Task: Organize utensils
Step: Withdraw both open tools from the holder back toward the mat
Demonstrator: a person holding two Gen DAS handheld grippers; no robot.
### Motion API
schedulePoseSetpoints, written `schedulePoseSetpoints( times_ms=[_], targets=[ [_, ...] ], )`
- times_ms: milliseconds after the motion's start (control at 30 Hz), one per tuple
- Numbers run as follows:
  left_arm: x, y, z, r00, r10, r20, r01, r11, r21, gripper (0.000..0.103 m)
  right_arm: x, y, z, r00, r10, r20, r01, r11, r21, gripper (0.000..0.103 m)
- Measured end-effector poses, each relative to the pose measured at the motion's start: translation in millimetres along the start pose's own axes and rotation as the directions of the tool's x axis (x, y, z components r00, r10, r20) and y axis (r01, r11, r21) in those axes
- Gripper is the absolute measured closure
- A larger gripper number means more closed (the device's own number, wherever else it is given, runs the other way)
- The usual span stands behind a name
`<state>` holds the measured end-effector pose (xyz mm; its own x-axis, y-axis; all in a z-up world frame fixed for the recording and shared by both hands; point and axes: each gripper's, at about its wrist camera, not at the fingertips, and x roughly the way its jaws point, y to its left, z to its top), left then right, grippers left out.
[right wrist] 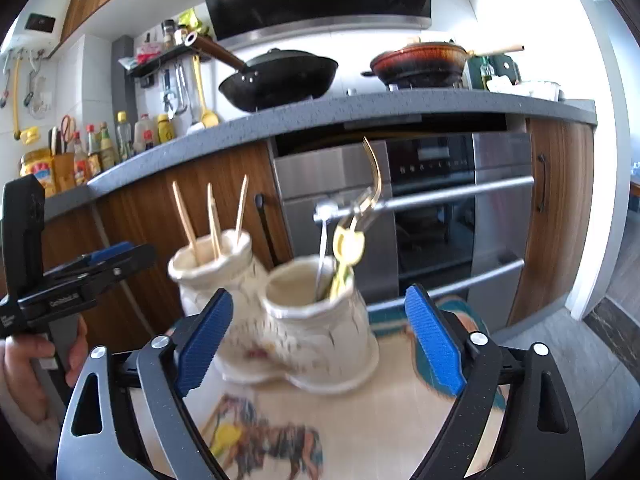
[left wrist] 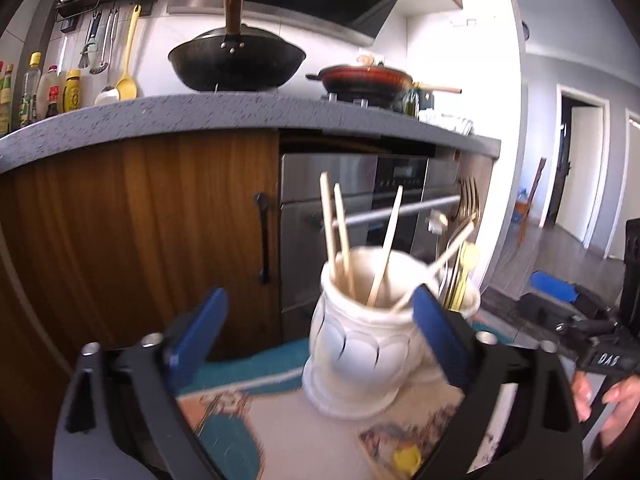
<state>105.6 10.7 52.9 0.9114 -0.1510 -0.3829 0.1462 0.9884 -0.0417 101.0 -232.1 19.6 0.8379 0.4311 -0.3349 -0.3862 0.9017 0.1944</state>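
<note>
Two white ceramic holders stand side by side on a patterned cloth. The left holder (left wrist: 360,344) (right wrist: 212,264) has several wooden chopsticks (left wrist: 340,236) (right wrist: 212,216) in it. The right holder (right wrist: 320,328) (left wrist: 468,300) has gold forks and spoons (right wrist: 352,228) (left wrist: 464,256) in it. My left gripper (left wrist: 320,328) is open and empty, with its blue fingers on either side of the chopstick holder; it also shows in the right wrist view (right wrist: 108,258). My right gripper (right wrist: 320,340) is open and empty, straddling the cutlery holder.
The patterned cloth (right wrist: 360,420) covers a low table. Behind it are a wooden cabinet (left wrist: 140,232) and a steel oven with a bar handle (right wrist: 460,196). The grey counter (left wrist: 200,114) holds a black wok (left wrist: 236,60) and a red pan (right wrist: 420,62).
</note>
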Motion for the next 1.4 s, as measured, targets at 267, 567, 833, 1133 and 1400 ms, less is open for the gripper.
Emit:
schedulePoseSetpoints(
  times_ms=[267, 567, 833, 1133, 1400],
  targets=[
    [-13.9, 0.1, -39.2, 0.992, 0.009, -0.129, -0.009, 1.000, 0.002, 0.006, -7.3, 0.1, -27.3, 0.991, -0.056, -0.125, 0.057, 0.998, 0.003, 0.009],
    [-6.8, -10.4, -77.5, 0.962, 0.030, -0.271, -0.029, 1.000, 0.008, 0.006, -14.6, 17.5, -49.1, 0.970, -0.089, -0.225, 0.083, 0.996, -0.034, 0.008],
    [5.5, -34.5, -106.6, 0.912, 0.003, -0.411, 0.009, 1.000, 0.028, 0.006, -25.4, 22.7, -64.3, 0.951, -0.115, -0.288, 0.102, 0.993, -0.059, 0.007],
    [10.4, -36.0, -119.5, 0.878, -0.002, -0.479, 0.011, 1.000, 0.018, 0.017, -27.5, 15.8, -73.5, 0.936, -0.124, -0.328, 0.120, 0.992, -0.032, 0.007],
    [16.6, -37.9, -129.6, 0.860, 0.008, -0.511, 0.006, 1.000, 0.027, 0.049, -26.2, 18.2, -75.5, 0.934, -0.117, -0.338, 0.111, 0.993, -0.037, 0.007]
  ],
)
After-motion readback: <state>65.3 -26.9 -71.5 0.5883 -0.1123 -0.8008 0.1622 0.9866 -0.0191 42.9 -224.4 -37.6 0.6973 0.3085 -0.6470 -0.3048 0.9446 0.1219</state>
